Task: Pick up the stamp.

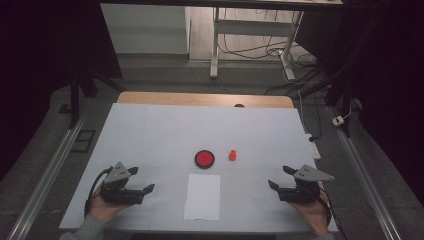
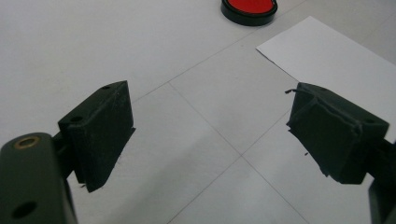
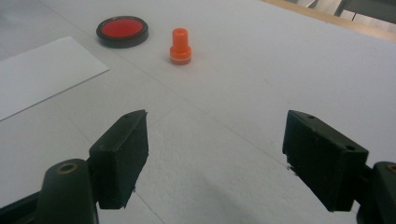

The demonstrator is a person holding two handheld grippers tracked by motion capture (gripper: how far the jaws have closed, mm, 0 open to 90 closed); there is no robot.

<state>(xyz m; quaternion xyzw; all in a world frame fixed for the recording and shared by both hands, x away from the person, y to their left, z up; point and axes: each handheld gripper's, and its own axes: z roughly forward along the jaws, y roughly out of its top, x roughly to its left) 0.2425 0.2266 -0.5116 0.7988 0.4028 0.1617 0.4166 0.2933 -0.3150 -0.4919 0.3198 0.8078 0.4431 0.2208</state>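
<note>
both grippers, left gripper (image 1: 144, 181) and right gripper (image 1: 280, 177), hover released and empty, and the small orange plastic stamp (image 1: 232, 155) upright beside the round red ink pad (image 1: 204, 159) could topple if clipped off-centre.

light: dim, even, from above | high view: dark vignetted corners, bowed edges, soft detail | white matte table cover (image 1: 150, 130): no glare, faint shadows | gripper views: near black jaws slightly blurred, far edges soft
</note>
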